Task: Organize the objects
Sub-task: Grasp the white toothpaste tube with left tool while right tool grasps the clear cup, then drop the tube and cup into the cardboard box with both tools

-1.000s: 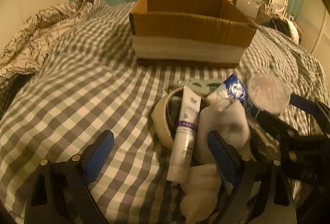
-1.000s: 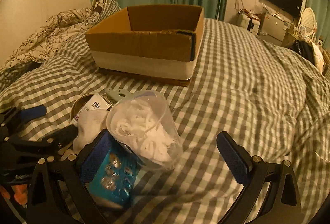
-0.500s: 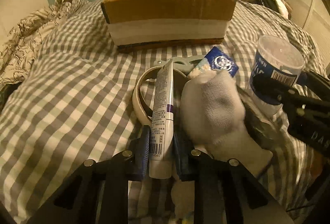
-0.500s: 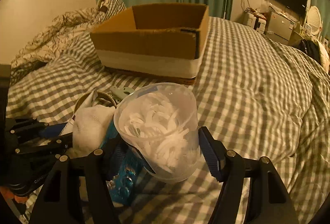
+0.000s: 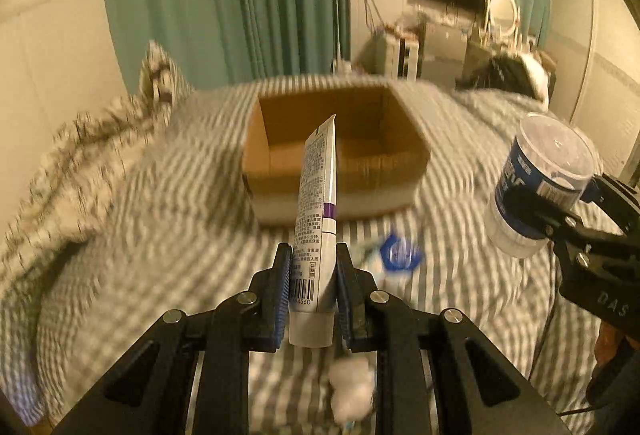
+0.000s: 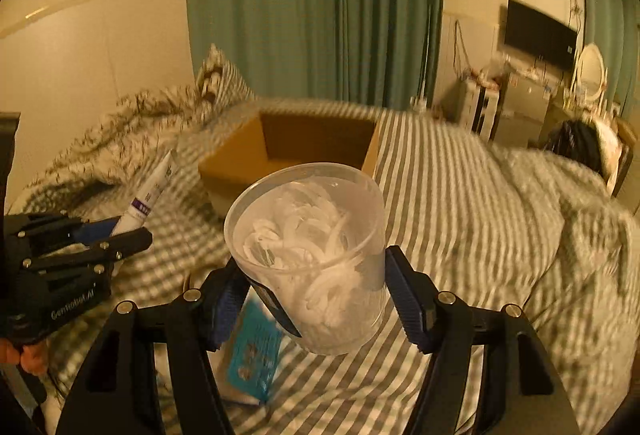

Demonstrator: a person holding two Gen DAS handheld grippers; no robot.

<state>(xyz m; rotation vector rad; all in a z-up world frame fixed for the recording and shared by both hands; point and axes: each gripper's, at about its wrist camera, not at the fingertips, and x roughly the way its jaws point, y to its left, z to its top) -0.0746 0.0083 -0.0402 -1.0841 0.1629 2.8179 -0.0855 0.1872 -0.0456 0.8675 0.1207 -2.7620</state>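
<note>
You are working in a home bedroom. A bed [image 6: 460, 195] with a grey-and-white checked duvet fills the near and middle ground, with a patterned pillow [image 6: 218, 75] at its far left. Teal curtains [image 6: 312, 7] hang along the far wall. At far right stand a wall-mounted television [image 6: 540, 33], a round vanity mirror [image 6: 592, 69] and a cluttered dresser [image 6: 516, 95].

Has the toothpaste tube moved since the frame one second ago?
Yes. The toothpaste tube has been lifted off the checked bedspread by the left gripper, and now overlaps the cardboard box instead of lying below it.
</note>
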